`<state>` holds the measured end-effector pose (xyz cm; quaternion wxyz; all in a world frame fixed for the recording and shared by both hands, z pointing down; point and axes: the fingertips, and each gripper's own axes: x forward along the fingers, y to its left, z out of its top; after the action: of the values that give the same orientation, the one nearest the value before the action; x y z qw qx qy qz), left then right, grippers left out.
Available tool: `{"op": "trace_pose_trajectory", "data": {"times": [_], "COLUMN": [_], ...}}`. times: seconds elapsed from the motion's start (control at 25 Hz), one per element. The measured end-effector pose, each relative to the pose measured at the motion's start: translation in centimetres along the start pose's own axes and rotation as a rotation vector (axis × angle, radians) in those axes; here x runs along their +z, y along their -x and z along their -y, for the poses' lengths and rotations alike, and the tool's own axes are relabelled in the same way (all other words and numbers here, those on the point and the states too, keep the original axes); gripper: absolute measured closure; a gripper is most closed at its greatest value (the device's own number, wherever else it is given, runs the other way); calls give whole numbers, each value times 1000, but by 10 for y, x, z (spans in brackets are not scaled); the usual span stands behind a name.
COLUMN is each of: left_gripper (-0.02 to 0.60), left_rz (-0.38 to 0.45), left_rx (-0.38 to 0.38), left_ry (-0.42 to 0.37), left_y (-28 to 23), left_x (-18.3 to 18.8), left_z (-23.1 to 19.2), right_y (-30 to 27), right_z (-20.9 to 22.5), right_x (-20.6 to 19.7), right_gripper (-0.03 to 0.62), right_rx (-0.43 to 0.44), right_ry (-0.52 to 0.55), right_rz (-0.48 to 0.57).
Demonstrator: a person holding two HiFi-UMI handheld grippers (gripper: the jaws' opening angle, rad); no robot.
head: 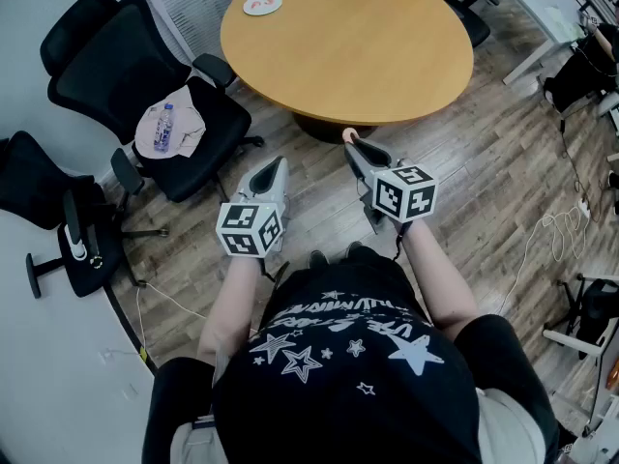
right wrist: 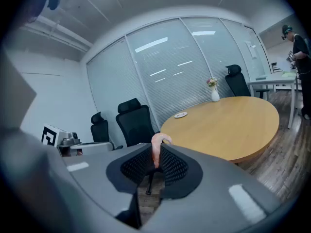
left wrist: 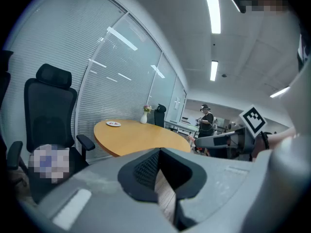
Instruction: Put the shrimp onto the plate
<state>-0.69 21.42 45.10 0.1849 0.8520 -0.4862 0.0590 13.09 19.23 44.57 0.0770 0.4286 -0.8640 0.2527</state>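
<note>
A pink shrimp (right wrist: 156, 148) is pinched between the pads of my right gripper (right wrist: 156, 153), its curled end poking above the tips. In the head view that gripper (head: 350, 145) hangs just short of the near edge of the round wooden table (head: 387, 56), with the shrimp (head: 349, 134) at its tip. A small white plate (head: 262, 4) lies at the table's far left; it also shows in both gripper views, plate (left wrist: 113, 124) and plate (right wrist: 181, 114). My left gripper (head: 280, 165) is beside the right one, over the floor, tips together and empty, as the left gripper (left wrist: 160, 152) view confirms.
Black office chairs stand left of the table; the nearest one (head: 179, 104) carries a cloth and a bottle (head: 164, 129). A white vase (right wrist: 215, 94) sits at the table's far side. Cables (head: 556, 230) trail on the wood floor at right. A person (left wrist: 206, 121) stands in the background.
</note>
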Motion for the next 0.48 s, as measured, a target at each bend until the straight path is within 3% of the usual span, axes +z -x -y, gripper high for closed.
{"op": "trace_pose_trajectory", "data": {"times": [0.48], "left_gripper": [580], "left_rz": [-2], "left_rx": [3], "left_ry": [16], "left_y": [5], "left_x": [-5], "left_z": [0], "right_y": [5], "right_z": [-3], "right_x": [0], "right_gripper": [540], "right_rx": [1], "right_ry": [19], "right_rz": [-3]}}
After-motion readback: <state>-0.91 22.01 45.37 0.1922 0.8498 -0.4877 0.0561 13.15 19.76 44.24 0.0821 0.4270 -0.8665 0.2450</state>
